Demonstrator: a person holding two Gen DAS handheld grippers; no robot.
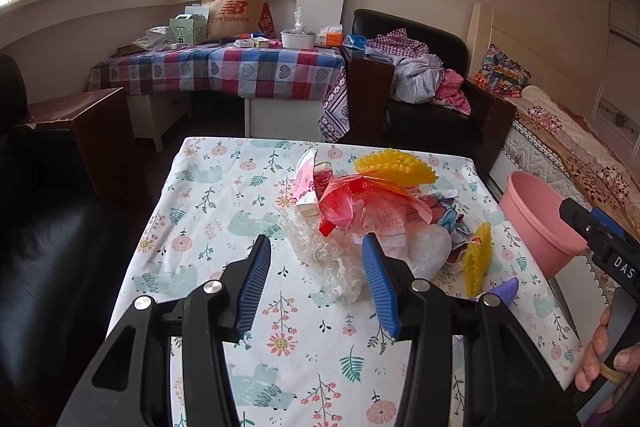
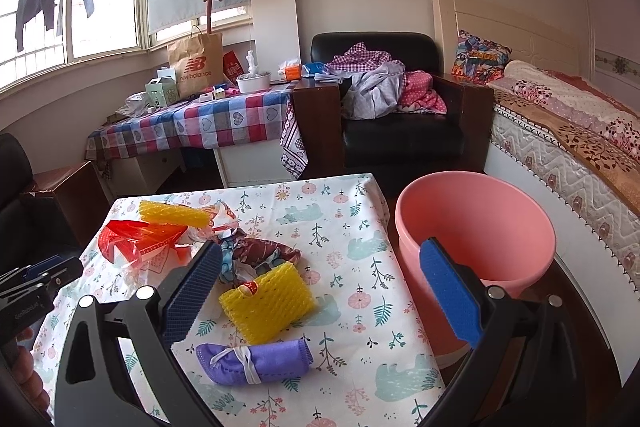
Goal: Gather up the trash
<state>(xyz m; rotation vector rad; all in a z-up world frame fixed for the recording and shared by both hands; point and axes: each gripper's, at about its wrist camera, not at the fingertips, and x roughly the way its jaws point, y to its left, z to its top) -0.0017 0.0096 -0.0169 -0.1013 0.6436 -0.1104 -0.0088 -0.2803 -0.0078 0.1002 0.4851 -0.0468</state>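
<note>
While both tongs, left tongs (image 1: 316, 263) and right tongs (image 2: 320, 287), gape empty, trash heaps mid-bench (image 2: 352, 307) beside the round pink plastic bucket (image 2: 476, 227); your left grab at crinkled clear plastic film (image 1: 324, 259) may drag neighbours off.

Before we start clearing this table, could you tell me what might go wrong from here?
1. The round pink plastic bucket stands beside the floral-clothed table, off its edge, so dropped pieces could miss it.
2. The red plastic wrapper lies tangled with the crinkled clear plastic film; the open left tool might drag several along.
</note>
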